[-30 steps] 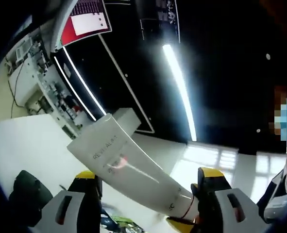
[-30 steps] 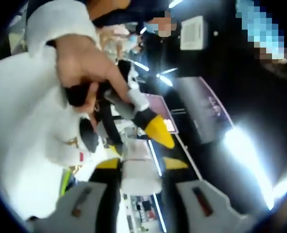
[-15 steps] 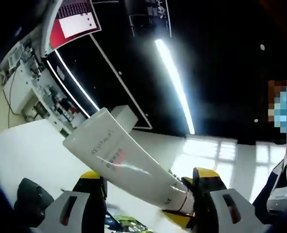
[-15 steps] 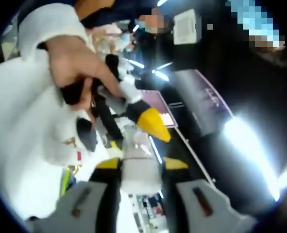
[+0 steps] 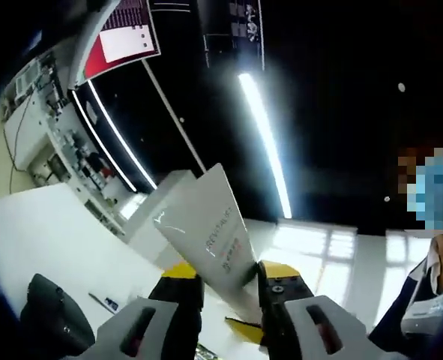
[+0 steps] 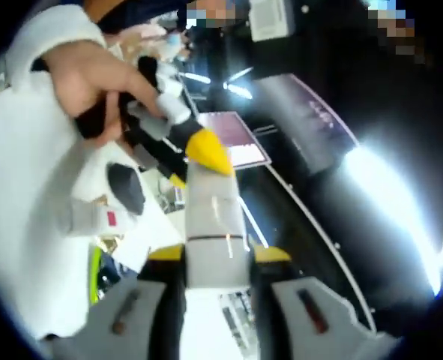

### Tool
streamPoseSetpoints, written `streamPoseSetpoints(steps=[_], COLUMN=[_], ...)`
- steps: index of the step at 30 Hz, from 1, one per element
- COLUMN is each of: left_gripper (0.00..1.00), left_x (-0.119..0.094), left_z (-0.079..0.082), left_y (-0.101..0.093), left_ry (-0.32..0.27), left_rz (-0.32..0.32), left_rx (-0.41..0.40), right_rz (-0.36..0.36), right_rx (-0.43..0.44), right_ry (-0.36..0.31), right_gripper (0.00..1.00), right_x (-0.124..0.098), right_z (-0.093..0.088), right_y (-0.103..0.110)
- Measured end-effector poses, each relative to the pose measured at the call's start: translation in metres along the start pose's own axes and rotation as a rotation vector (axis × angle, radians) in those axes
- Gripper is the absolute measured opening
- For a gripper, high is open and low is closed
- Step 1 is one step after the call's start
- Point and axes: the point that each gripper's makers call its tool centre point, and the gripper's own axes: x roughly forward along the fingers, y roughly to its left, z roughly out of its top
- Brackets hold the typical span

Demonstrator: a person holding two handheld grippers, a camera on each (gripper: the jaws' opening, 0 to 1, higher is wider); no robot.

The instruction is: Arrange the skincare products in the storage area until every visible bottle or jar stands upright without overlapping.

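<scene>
A white skincare tube (image 5: pixel 206 225) printed with "REVITALIFT" stands between the jaws of my left gripper (image 5: pixel 228 279), which is shut on it; the flat crimped end points up. In the right gripper view the same tube (image 6: pixel 215 217) runs straight ahead. My right gripper (image 6: pixel 217 259) is shut on its near, cap end. The left gripper's yellow fingertips (image 6: pixel 206 150) pinch the far end, with a person's hand (image 6: pixel 86 75) behind them. A yellow tip of the right gripper (image 5: pixel 243 330) shows low in the left gripper view.
Both views tilt up toward a dark ceiling with a long light strip (image 5: pixel 264 135) and a red and white screen (image 5: pixel 120 41). Shelves of small goods (image 5: pixel 49 142) stand at left. A dark rounded object (image 5: pixel 49 315) lies on a white surface (image 5: pixel 49 232). A person (image 5: pixel 431 262) stands at right.
My left gripper's jaws have shut on the tube, which earlier lay slantwise between open jaws. The right gripper kept its hold on the cap end; the tube now stands more along both views.
</scene>
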Motion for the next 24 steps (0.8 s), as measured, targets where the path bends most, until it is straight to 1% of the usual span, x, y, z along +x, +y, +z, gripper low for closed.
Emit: streamPoseSetpoints(steps=[2, 5, 7, 9, 11, 12, 14, 17, 19, 21, 24], left_gripper=[0.24, 0.21, 0.20, 0.18, 0.17, 0.17, 0.16, 0.15, 0.14, 0.14, 0.14], left_x=[0.000, 0.002, 0.003, 0.004, 0.005, 0.005, 0.006, 0.008, 0.008, 0.008, 0.007], left_z=[0.002, -0.001, -0.004, -0.005, -0.007, -0.008, -0.011, -0.018, -0.022, -0.024, -0.027], left_y=[-0.004, -0.009, -0.011, -0.014, -0.016, -0.017, -0.017, -0.019, -0.020, -0.021, -0.023], left_ry=[-0.003, 0.009, 0.026, 0.050, 0.067, 0.072, 0.100, 0.135, 0.155, 0.166, 0.174], left_rz=[-0.025, -0.042, -0.041, -0.043, -0.037, -0.035, -0.023, -0.023, -0.021, -0.019, -0.020], left_rx=[0.004, 0.015, 0.029, 0.089, 0.125, 0.132, 0.153, 0.175, 0.193, 0.208, 0.206], right_rz=[0.006, 0.019, 0.028, 0.046, 0.052, 0.057, 0.077, 0.080, 0.088, 0.096, 0.103], right_rx=[0.024, 0.036, 0.047, 0.081, 0.094, 0.101, 0.114, 0.108, 0.112, 0.114, 0.114], right_ry=[0.014, 0.048, 0.067, 0.086, 0.102, 0.110, 0.137, 0.165, 0.179, 0.190, 0.197], right_gripper=[0.30, 0.30, 0.30, 0.30, 0.30, 0.30, 0.30, 0.30, 0.30, 0.30, 0.30], right_x=[0.001, 0.002, 0.003, 0.004, 0.005, 0.005, 0.005, 0.003, 0.004, 0.003, 0.004], right_z=[-0.004, -0.012, -0.017, -0.021, -0.025, -0.027, -0.032, -0.035, -0.042, -0.046, -0.048], right_y=[0.000, 0.002, 0.003, 0.007, 0.008, 0.008, 0.012, 0.019, 0.020, 0.021, 0.022])
